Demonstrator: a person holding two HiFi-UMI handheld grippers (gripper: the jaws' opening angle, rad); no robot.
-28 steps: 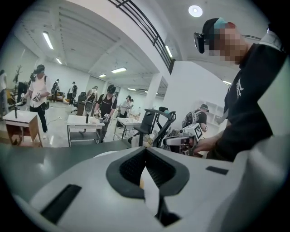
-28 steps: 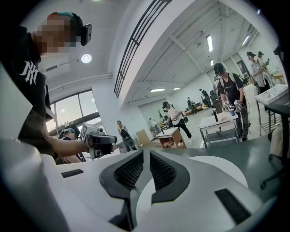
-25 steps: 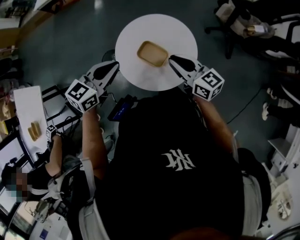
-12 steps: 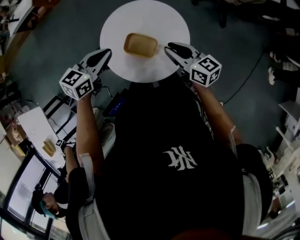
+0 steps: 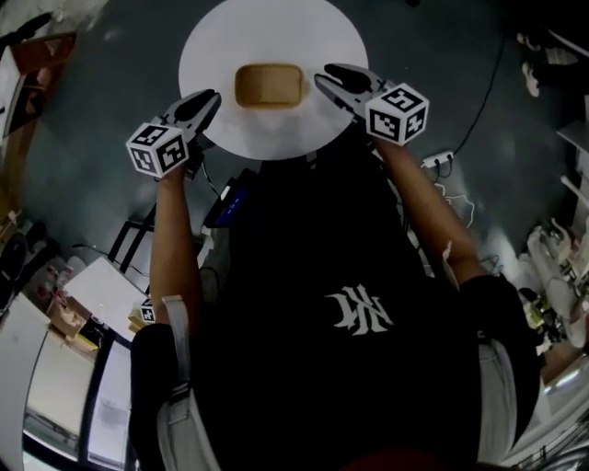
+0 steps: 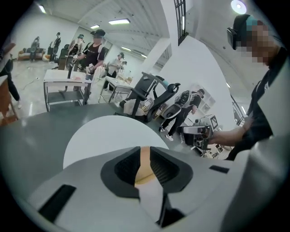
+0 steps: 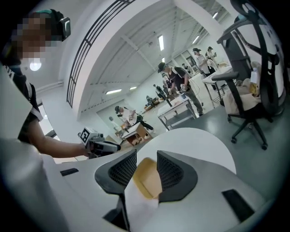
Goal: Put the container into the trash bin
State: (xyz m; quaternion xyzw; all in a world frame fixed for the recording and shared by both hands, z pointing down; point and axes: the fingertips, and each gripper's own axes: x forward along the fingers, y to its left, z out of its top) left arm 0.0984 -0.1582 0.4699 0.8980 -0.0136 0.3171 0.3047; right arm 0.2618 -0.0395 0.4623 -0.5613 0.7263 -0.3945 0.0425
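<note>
On top of the round white table (image 5: 276,28), near its middle, sits the container (image 5: 269,86): tan, shallow, rounded-rectangular, open side up, lying flat; nothing touches it; left gripper (image 5: 210,99) hangs at the table's left edge, tips pointing at the container but clear of it; right gripper (image 5: 327,77) is over the right edge, tips just beside the container's right end, with a small gap visible; container lies between the two grippers; left gripper view: left gripper (image 6: 144,156) jaws are opening, only a narrow slot so far, pads on nothing; a strip of the container (image 6: 144,174) shows through the slot, further along on the table (image 6: 104,136); right gripper view: right gripper (image 7: 146,161) jaws are opening too and stand clearly wider, pads bare; container (image 7: 147,179) shows in the gap but beyond the tips, on the table (image 7: 199,140), not pinched; both claws hold nothing; each gripper view catches the opposite gripper across the table, held in a hand; marker cubes (image 5: 158,150) sit at the rear of each gripper, nearer the person; dark floor all round the table; office chair (image 7: 253,68) stands past the table's far side in the right gripper view.
</note>
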